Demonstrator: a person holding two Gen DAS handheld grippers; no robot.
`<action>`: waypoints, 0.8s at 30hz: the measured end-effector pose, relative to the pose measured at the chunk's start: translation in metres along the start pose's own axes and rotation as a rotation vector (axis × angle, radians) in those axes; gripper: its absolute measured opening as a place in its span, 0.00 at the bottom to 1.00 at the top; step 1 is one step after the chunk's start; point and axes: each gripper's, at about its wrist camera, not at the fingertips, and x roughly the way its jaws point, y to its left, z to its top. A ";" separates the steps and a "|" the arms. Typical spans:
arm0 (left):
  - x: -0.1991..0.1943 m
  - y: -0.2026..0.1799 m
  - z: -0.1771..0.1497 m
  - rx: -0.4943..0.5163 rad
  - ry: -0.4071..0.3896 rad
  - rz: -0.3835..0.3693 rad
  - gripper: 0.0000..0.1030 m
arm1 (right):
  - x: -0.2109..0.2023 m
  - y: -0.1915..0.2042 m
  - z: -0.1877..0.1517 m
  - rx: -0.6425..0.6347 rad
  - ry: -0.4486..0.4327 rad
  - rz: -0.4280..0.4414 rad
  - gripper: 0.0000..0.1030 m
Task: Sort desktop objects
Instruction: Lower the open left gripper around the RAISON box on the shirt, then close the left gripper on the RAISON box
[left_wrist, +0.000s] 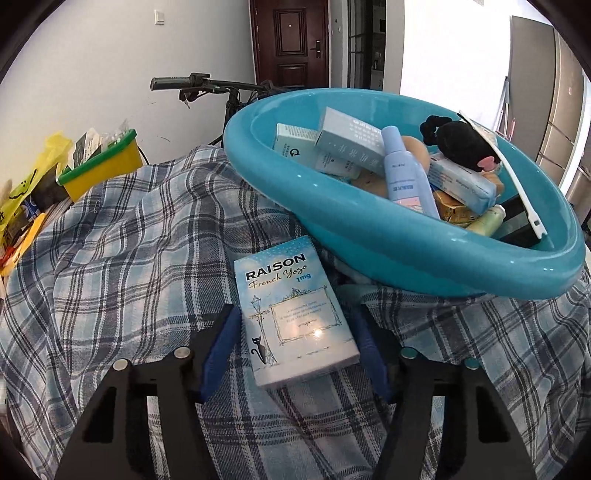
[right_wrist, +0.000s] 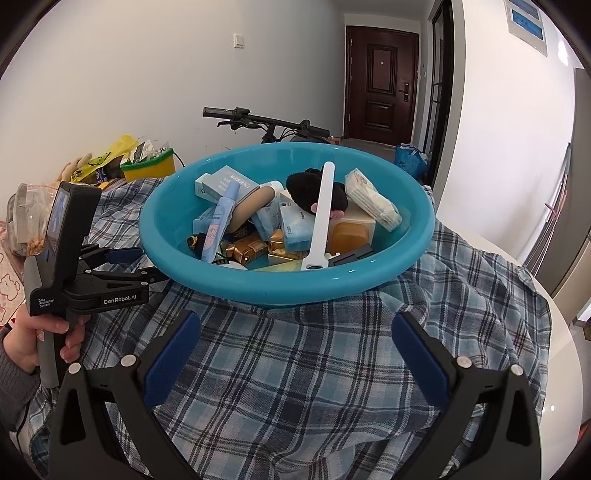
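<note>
left wrist view: one left claw (left_wrist: 293, 345) with two blue-padded fingers (left_wrist: 220, 354) stands wide, one on each side of a single flat pale-blue "raison french yogo" carton (left_wrist: 291, 314). the carton lies face up on the blue-and-white plaid cloth (left_wrist: 122, 266) that covers the desk, and gaps show between it and both pads, so it lies free. its long axis runs away from the camera, with the printed name at the far end, just beside the one round turquoise plastic basin (left_wrist: 369, 236). in the basin i count one lilac bottle (left_wrist: 404, 173) leaning with its cap up, one black plush toy (left_wrist: 463, 144), one long white plastic tool (left_wrist: 517, 184) slanting down to the right, and at least three pale-blue boxes; the rest of the pile is too jumbled to count. one yellow tub with a green rim (left_wrist: 103, 166) sits far left, and one bicycle handlebar (left_wrist: 192, 83) shows behind.

right wrist view: one right claw (right_wrist: 295, 354) gapes wide and bare over the plaid cloth, in front of the basin. the white tool here runs near to far across the pile. at left, one hand (right_wrist: 48, 339) grips the left claw's handle; the carton is hidden from this side. one dark brown door (right_wrist: 380, 77) stands at the back.
</note>
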 end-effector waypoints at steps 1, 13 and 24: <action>-0.002 0.000 0.001 0.011 -0.004 -0.014 0.44 | 0.000 0.000 0.000 0.001 -0.001 0.000 1.00; 0.003 0.022 0.004 -0.118 0.025 -0.205 0.83 | 0.000 0.000 0.000 0.001 0.000 0.000 1.00; 0.011 0.034 0.007 -0.156 0.026 -0.226 0.59 | 0.001 -0.001 0.000 0.002 0.004 -0.004 1.00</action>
